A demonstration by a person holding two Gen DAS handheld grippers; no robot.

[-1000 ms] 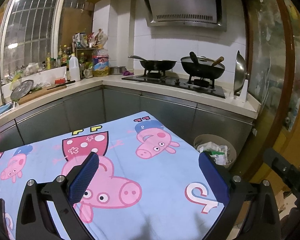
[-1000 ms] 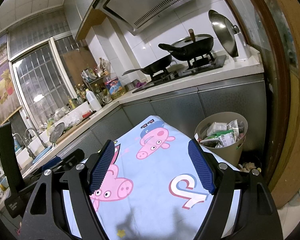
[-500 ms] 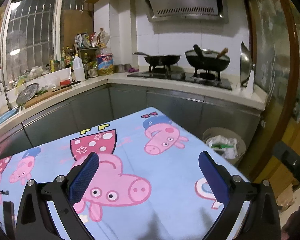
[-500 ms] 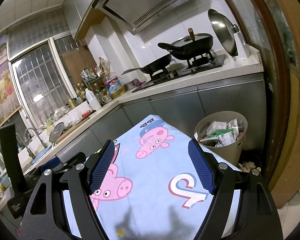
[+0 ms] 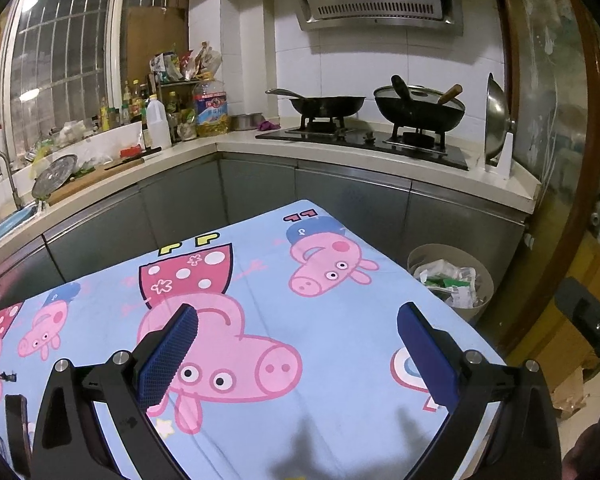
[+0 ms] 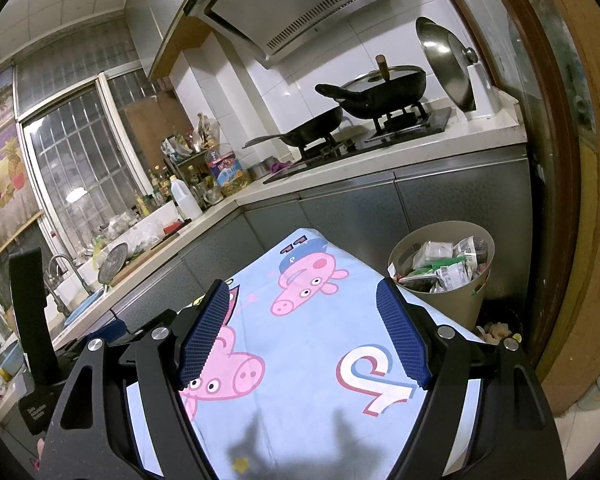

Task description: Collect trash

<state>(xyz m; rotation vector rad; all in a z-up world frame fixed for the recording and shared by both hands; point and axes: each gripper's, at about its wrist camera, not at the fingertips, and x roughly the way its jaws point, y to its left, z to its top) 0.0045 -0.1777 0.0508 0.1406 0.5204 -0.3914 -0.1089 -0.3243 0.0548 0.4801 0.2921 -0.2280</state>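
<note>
Both the left gripper (image 5: pixel 296 344) and right gripper (image 6: pixel 304 328) gape empty; the heaped bin (image 6: pixel 444 276) could spill if bumped.

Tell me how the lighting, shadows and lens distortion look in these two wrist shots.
Left wrist view: strong fisheye bending of the countertop, black vignette corners, dim indoor light, soft shadows of the open left tongs on the cartoon tablecloth. Right wrist view: tilted horizon, glare on the upright steel lid, similar shadows beneath the open right tongs, trash bin sharp.
</note>
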